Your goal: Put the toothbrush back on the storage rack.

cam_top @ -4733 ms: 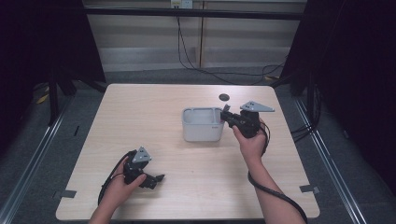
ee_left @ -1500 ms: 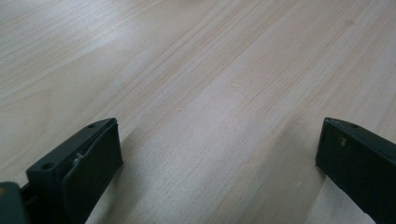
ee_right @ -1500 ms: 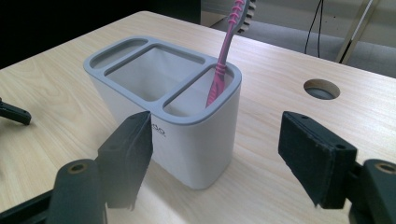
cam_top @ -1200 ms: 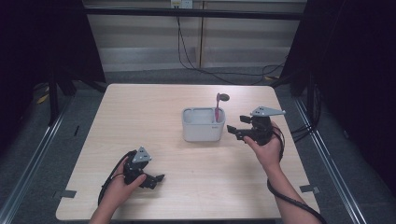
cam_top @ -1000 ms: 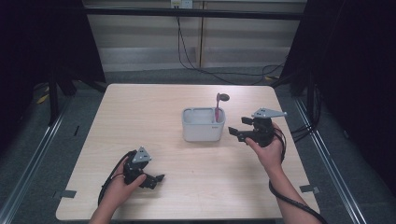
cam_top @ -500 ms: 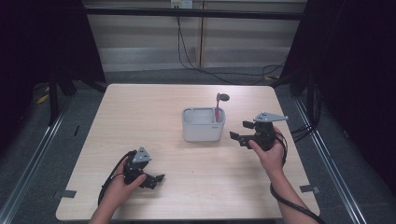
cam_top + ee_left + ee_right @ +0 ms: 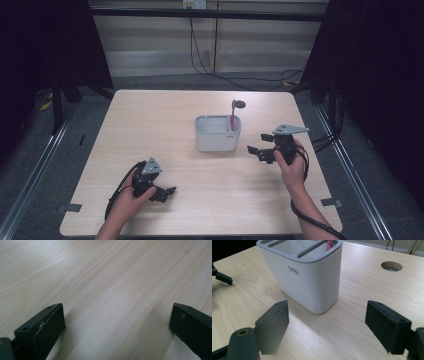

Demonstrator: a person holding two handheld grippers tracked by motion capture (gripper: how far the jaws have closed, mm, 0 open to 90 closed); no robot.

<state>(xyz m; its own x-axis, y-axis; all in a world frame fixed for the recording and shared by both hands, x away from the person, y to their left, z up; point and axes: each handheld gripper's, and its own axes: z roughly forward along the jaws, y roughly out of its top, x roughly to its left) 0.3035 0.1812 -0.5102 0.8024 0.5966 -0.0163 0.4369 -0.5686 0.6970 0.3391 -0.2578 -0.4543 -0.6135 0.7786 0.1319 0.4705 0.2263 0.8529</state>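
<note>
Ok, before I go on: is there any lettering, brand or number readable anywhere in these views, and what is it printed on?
"bdo": small grey logo, as best it reads, on the front wall of the white holder, seen in the right gripper view.
The same logo shows as a tiny dark mark on the white holder in the high view, too small to read.
Nothing is readable on the table or on either hand-held gripper, left or right.

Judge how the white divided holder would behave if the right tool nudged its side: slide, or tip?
The holder looks hollow, thin-walled plastic, so probably light. Its base seems broad for its height, and the tabletop is smooth wood, so a low push would likely slide it. A push near the rim could tip it, since the pink-handled utensil stands in one corner.
</note>
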